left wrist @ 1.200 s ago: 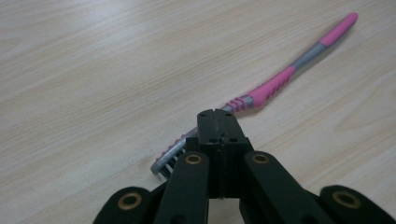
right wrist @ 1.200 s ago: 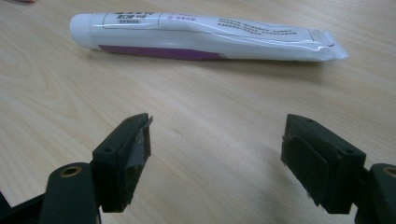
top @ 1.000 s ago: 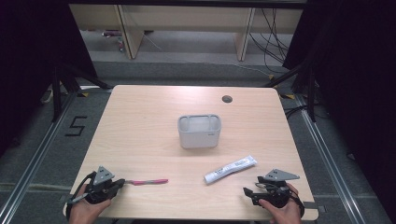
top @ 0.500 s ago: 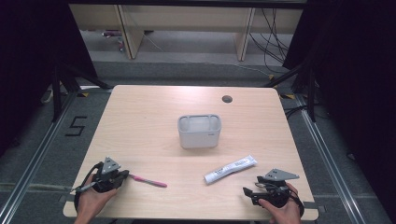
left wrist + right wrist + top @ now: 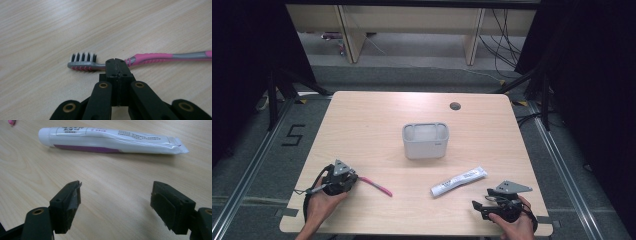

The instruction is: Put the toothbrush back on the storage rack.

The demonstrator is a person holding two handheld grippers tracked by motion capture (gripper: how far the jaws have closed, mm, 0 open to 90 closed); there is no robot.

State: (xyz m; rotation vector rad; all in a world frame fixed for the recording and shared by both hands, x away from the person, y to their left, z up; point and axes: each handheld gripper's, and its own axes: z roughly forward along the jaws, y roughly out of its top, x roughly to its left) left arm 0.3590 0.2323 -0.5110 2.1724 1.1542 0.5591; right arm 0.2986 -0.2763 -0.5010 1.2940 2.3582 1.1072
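A pink and grey toothbrush (image 5: 162, 57) lies low over the wooden table (image 5: 362, 130) at the front left, seen from above as a pink handle (image 5: 374, 186) slanting away to the right. My left gripper (image 5: 354, 179) is shut on its thin neck, just behind the black and white bristles; in the left gripper view the jaws (image 5: 115, 62) meet with no gap. A white toothpaste tube (image 5: 459, 181) with a purple stripe lies at the front right. My right gripper (image 5: 477, 206) rests near the front edge, open and holding nothing, the tube (image 5: 110, 141) lying crosswise a little beyond its jaws (image 5: 116, 195).
A grey rectangular container (image 5: 425, 141) stands in the middle of the table. A round cable hole (image 5: 455, 106) sits near the far edge. The person's hands come in over the front edge. Dark floor, rails and shelving surround the table.
My left gripper has moved away from the front edge and to the right. The toothbrush's head end has swung with it, so the handle now slants instead of lying level. The right gripper stayed still.
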